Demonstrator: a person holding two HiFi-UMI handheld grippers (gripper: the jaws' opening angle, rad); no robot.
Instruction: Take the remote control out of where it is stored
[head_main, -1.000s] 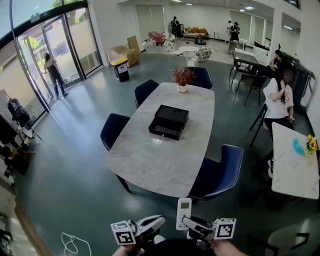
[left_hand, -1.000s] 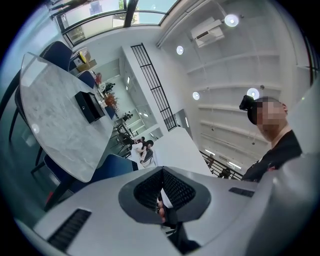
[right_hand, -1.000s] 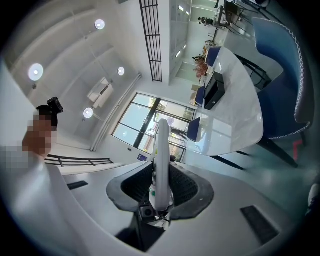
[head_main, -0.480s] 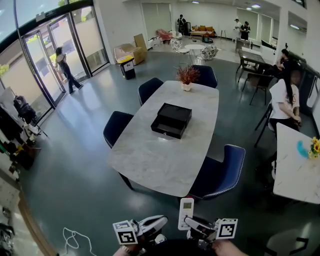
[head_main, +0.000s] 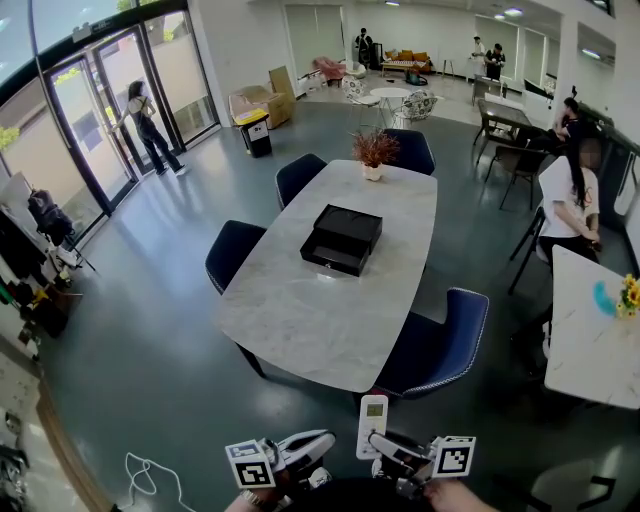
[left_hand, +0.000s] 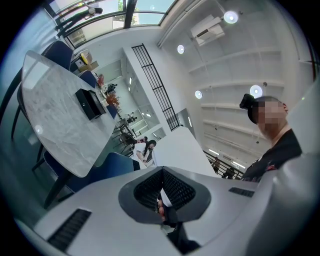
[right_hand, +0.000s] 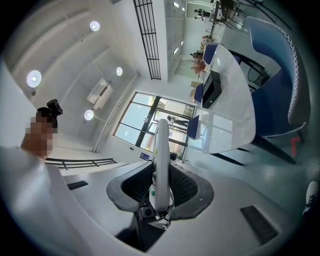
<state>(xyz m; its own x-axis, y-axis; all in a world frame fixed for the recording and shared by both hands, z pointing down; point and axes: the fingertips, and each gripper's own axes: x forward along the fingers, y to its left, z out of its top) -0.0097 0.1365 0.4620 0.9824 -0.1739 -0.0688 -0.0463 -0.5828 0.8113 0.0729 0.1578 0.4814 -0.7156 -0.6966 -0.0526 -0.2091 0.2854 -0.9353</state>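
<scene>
A white remote control (head_main: 372, 425) with a small screen stands upright at the bottom of the head view, and my right gripper (head_main: 378, 441) is shut on its lower end. In the right gripper view the remote (right_hand: 161, 160) runs edge-on between the jaws of that gripper (right_hand: 161, 192). My left gripper (head_main: 318, 439) hangs beside it at the left, shut and with nothing in it; its pads nearly meet in the left gripper view (left_hand: 162, 200). A black drawer box (head_main: 340, 240) sits on the marble table (head_main: 300, 320), well ahead of both grippers.
Blue chairs (head_main: 435, 350) ring the table, and a potted plant (head_main: 373, 152) stands at its far end. A second white table (head_main: 590, 335) is at the right, with a person (head_main: 565, 205) beside it. A white cable (head_main: 150, 478) lies on the floor at the lower left.
Both grippers and the remote hold the same place. The head view has shifted slightly, and a person by the glass doors has walked to the right.
</scene>
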